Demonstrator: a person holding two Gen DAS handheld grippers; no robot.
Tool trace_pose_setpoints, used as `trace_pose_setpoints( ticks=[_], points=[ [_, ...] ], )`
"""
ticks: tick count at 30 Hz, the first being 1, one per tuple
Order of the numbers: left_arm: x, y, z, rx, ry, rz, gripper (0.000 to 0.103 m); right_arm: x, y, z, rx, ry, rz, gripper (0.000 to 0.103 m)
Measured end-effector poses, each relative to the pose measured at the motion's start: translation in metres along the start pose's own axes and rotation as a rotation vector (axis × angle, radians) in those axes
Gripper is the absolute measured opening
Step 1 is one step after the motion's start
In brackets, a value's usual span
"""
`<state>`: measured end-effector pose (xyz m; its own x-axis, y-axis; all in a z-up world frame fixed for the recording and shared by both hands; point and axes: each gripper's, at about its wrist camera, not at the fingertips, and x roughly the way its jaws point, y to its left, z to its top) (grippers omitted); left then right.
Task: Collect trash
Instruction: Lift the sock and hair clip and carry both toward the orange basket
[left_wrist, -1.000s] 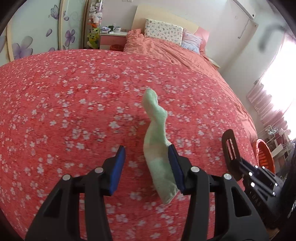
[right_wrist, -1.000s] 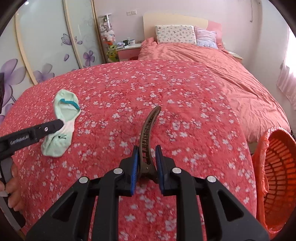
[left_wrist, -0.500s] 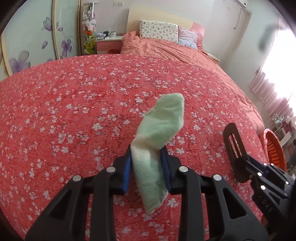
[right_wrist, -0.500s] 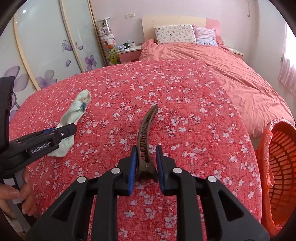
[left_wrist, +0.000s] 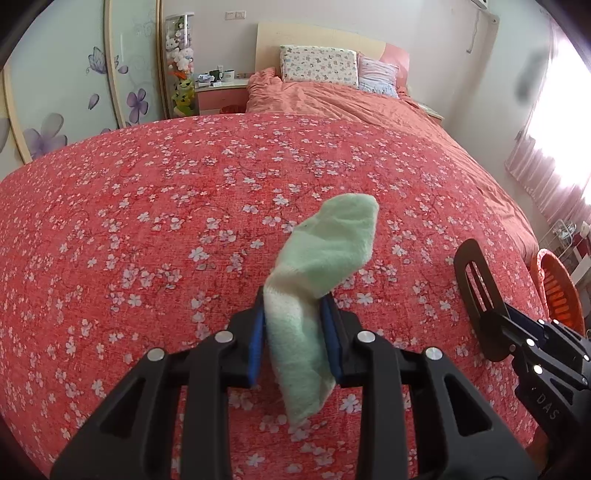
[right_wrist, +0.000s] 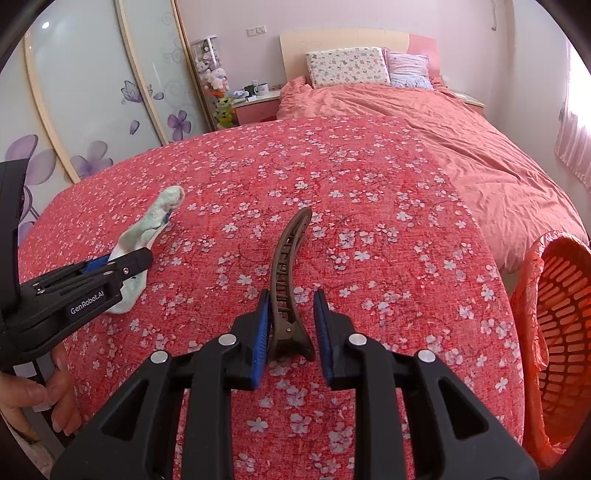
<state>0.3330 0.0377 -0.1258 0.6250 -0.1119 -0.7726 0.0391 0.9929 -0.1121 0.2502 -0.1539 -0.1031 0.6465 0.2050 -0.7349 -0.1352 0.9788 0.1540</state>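
A pale green sock (left_wrist: 325, 251) sticks up between the blue pads of my left gripper (left_wrist: 295, 306), which is shut on its middle, just over the red flowered bedspread (left_wrist: 147, 221). The right wrist view shows that same left gripper (right_wrist: 136, 262) at the left with the sock (right_wrist: 162, 210). A brown hair clip (right_wrist: 286, 258) lies on the bedspread between the jaws of my right gripper (right_wrist: 291, 306). Those jaws are opening, with a small gap showing beside the clip.
An orange basket (right_wrist: 561, 325) lined with an orange bag stands off the bed's right edge and also shows as a basket (left_wrist: 557, 288) in the left wrist view. A person's hand (right_wrist: 22, 391) holds the left gripper. Pillows (right_wrist: 347, 68), a wardrobe and a nightstand lie beyond.
The left jaws closed on the sock and its free end rose off the bedspread. The right jaws widened a little around the hair clip.
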Motion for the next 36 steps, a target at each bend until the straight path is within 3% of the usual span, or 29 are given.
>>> trace_pose_setpoints(
  ticks=[24,28,36],
  points=[
    [-0.001,-0.001,-0.001,0.032,0.004,0.020,0.030,0.003,-0.007,-0.001,0.022,0.028,0.034,0.025],
    [-0.004,0.000,-0.002,0.035,0.008,-0.022,0.012,-0.001,-0.006,-0.002,-0.003,0.014,0.056,0.024],
    [-0.030,0.000,-0.001,0.041,-0.039,-0.047,0.009,-0.037,-0.006,0.004,-0.024,-0.088,0.058,0.024]
  ],
)
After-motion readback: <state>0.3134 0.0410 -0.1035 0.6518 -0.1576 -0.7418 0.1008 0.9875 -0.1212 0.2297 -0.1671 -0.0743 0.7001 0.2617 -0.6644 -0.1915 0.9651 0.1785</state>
